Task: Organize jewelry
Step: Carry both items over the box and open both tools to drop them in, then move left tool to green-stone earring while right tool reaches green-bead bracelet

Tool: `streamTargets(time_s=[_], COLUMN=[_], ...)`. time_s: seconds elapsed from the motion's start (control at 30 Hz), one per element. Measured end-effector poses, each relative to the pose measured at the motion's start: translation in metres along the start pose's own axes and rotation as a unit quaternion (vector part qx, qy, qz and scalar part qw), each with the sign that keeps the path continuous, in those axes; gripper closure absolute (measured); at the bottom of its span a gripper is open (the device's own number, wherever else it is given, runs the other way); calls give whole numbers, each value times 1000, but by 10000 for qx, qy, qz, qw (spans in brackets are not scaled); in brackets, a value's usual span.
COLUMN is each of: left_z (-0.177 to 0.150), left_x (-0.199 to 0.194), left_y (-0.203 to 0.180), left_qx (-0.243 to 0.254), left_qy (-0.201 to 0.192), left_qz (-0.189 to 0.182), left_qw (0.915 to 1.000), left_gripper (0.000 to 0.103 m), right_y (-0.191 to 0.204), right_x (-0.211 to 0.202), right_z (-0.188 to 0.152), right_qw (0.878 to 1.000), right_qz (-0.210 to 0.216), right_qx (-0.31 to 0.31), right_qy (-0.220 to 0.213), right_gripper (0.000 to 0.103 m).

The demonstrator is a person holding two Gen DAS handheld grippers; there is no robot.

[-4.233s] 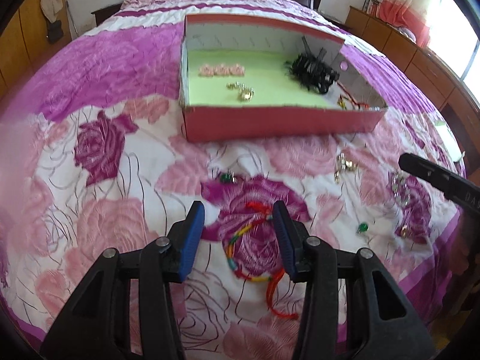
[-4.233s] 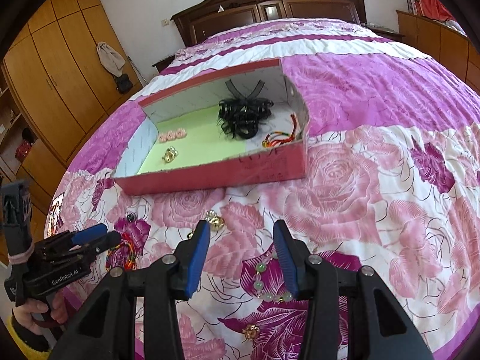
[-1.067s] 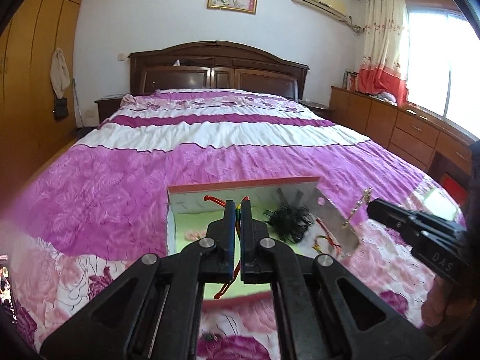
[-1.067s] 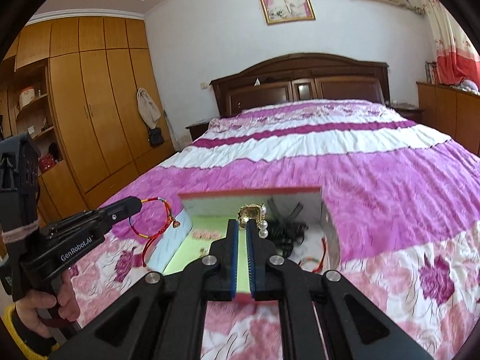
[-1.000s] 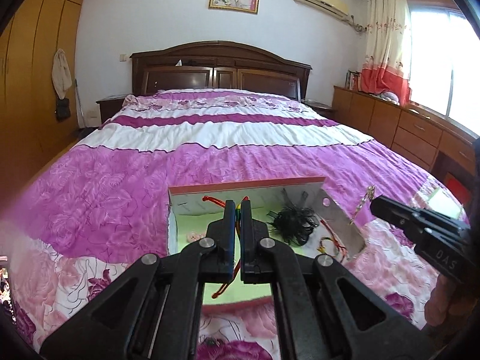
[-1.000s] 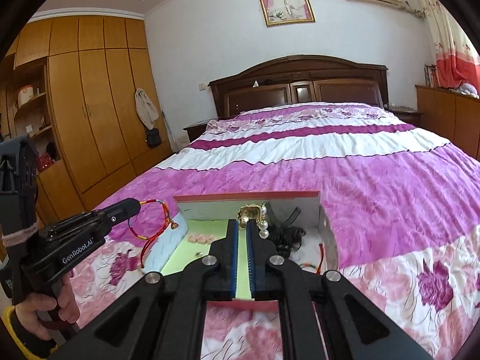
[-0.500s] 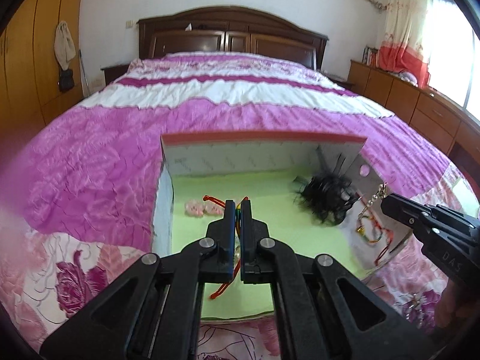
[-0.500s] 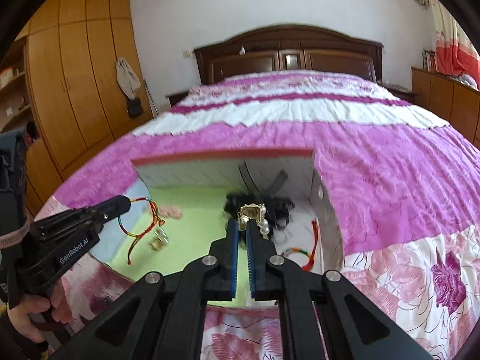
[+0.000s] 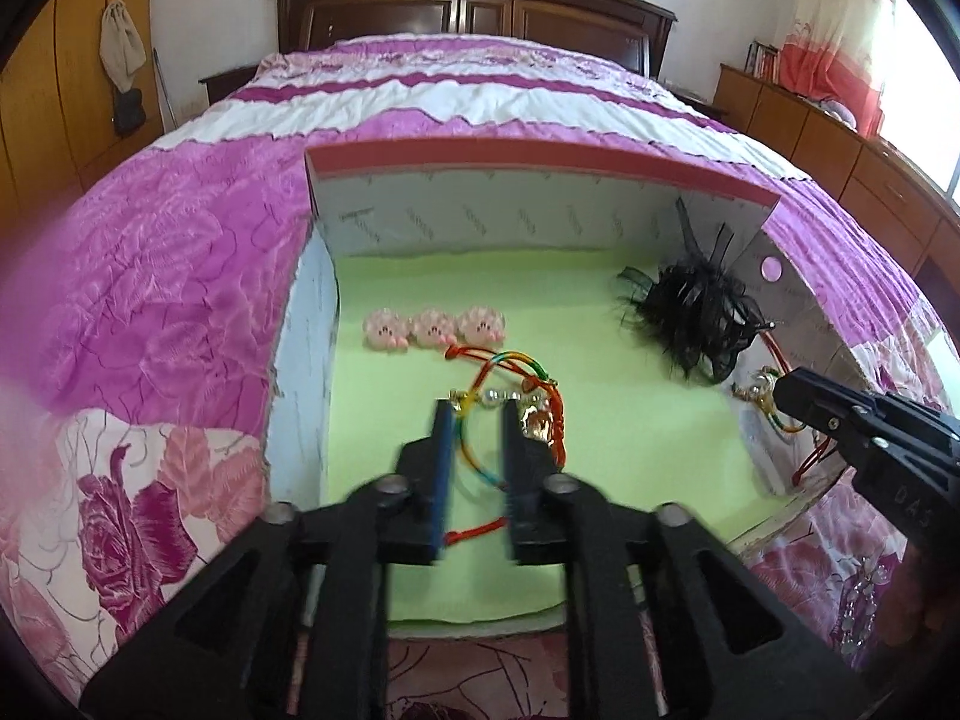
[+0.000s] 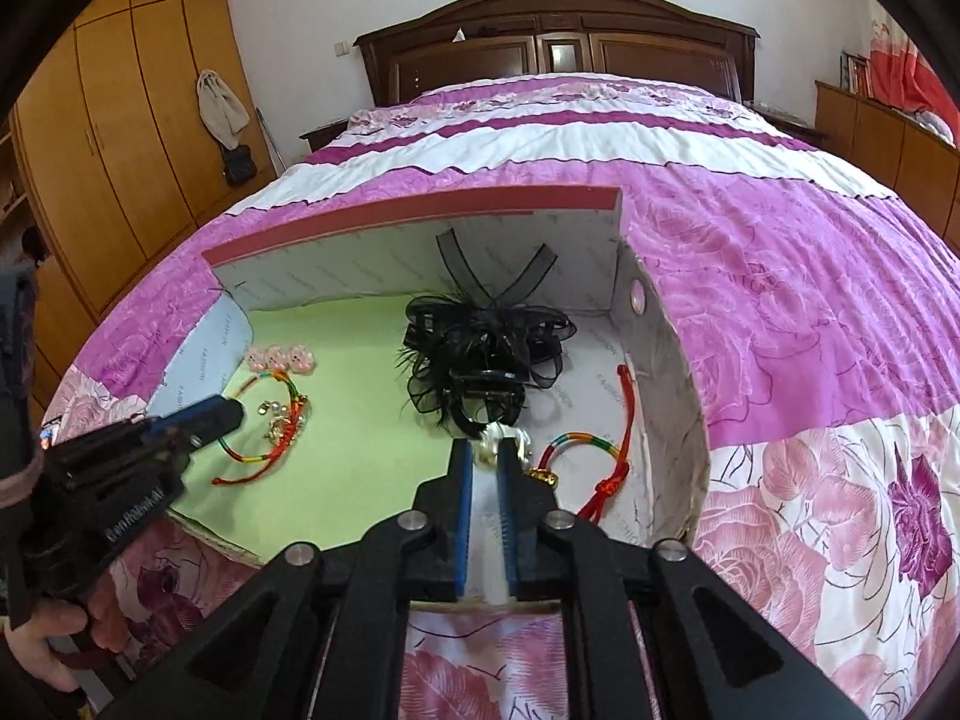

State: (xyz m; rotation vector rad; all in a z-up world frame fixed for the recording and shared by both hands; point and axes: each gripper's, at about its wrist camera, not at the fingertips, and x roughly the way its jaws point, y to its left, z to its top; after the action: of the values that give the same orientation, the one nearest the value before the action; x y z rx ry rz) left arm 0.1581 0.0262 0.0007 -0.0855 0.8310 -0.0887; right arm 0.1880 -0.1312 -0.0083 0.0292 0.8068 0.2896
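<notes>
A red box [image 9: 540, 159] [image 10: 420, 210] with a green floor lies open on the bed. My left gripper [image 9: 476, 414] hangs low over that floor, its jaws opening. The multicoloured cord bracelet [image 9: 516, 360] [image 10: 240, 456] lies loose between them, on a gold earring [image 9: 537, 414]. My right gripper [image 10: 486, 444] is over the box's right part, jaws opening by a narrow gap. A pearl-and-gold earring [image 10: 492, 438] [image 9: 759, 387] sits at its tips, no longer pinched. Each gripper shows in the other's view, the left gripper [image 10: 231, 414] and the right gripper [image 9: 783, 393].
Inside the box are a black feathered hair clip [image 9: 696, 318] [image 10: 480, 348], three pink pig clips [image 9: 435, 327] [image 10: 279, 357] and a second multicoloured bracelet [image 10: 585, 441]. More jewellery [image 9: 858, 600] lies on the rose quilt at right. A hand [image 10: 42, 642] holds the left gripper.
Both grippers have sunk and tipped down into the box. Their jaws, shut before, now stand apart. The bracelet rests on the green floor and the earring sits loose at the right tips.
</notes>
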Motion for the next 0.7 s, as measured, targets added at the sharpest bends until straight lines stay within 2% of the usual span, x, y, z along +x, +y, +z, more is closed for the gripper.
streamTargets(time_s=[0.07, 0.1, 0.2, 0.53, 0.7], left_z=[-1, -1, 0, 4, 3], left_x=[-2, -5, -15, -50, -69], left_y=[-1, -2, -6, -4, 2], left_qx=[-10, 6, 73, 74, 58], left_qy=[-4, -16, -111, -357, -361], left_qz=[-80, -75, -105, -288, -396], left_qw=[10000, 10000, 9999, 9989, 9985], left_gripper=[82, 78, 75, 73, 72], right_y=[-1, -1, -2, 1, 2], right_x=[-4, -5, -13, -53, -73], right_z=[0, 0, 0, 3, -2], right_qw=[10000, 9999, 9995, 9975, 9963], right_qz=[66, 112, 222, 370, 459], right_qx=[67, 103, 186, 339, 374], right_qy=[-33, -43, -98, -502, -628], right_gripper=[76, 75, 74, 72, 69])
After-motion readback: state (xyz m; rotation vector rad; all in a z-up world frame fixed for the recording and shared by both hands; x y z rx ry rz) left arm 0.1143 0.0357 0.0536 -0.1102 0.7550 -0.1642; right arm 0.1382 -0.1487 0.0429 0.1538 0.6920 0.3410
